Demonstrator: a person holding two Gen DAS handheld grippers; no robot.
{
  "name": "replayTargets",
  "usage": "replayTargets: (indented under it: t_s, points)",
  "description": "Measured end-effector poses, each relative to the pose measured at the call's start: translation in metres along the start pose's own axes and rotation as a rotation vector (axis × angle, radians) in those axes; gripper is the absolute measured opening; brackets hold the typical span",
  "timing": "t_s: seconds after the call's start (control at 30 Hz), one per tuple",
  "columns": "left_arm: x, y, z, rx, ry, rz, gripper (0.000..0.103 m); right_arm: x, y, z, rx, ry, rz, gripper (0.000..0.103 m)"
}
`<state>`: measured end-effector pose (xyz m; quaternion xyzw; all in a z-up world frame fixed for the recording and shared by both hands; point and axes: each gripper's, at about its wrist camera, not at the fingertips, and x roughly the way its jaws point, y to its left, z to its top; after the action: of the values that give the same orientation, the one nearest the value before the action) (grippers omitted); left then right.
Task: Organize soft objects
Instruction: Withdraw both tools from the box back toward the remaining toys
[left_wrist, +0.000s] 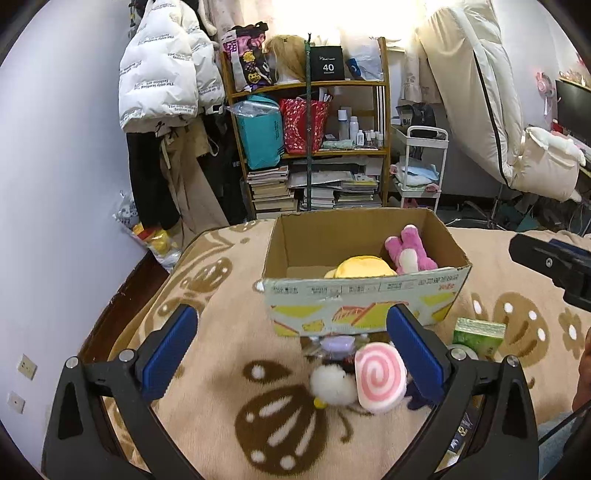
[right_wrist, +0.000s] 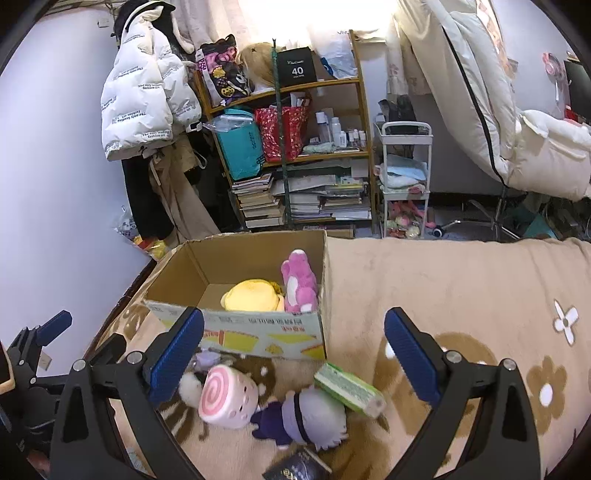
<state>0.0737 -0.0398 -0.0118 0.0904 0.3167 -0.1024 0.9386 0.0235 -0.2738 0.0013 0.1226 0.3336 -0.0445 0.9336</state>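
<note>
An open cardboard box (left_wrist: 364, 297) (right_wrist: 236, 326) stands on a beige blanket with a yellow plush (left_wrist: 360, 267) (right_wrist: 253, 295) and a pink plush (left_wrist: 408, 251) (right_wrist: 299, 282) inside. In front of it lie a pink swirl plush (left_wrist: 380, 376) (right_wrist: 225, 397), a white fluffy toy (left_wrist: 332, 384), a purple-and-grey doll (right_wrist: 306, 417) and a green packet (left_wrist: 478, 336) (right_wrist: 349, 387). My left gripper (left_wrist: 295, 354) is open above the swirl plush and holds nothing. My right gripper (right_wrist: 293, 356) is open above the doll and packet, also holding nothing.
The blanket (right_wrist: 461, 295) covers a bed whose left edge runs along a lilac wall (left_wrist: 55, 184). Beyond the bed stand a crowded shelf (left_wrist: 310, 147), hanging coats (left_wrist: 166, 74) and a white trolley (right_wrist: 404, 184). A dark booklet (right_wrist: 295, 467) lies near the front.
</note>
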Motion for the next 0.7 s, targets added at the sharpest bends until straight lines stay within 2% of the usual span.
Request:
replayTargets:
  t_s: [0.47, 0.7]
  points:
    - [-0.027, 0.005, -0.017, -0.009, 0.051, -0.013, 0.101, -0.021, -0.002, -0.031, 0.058, 0.131, -0.007, 0.102]
    - [-0.024, 0.005, -0.019, -0.009, 0.074, -0.026, 0.101, -0.016, 0.007, -0.043, 0.014, 0.197, -0.037, 0.102]
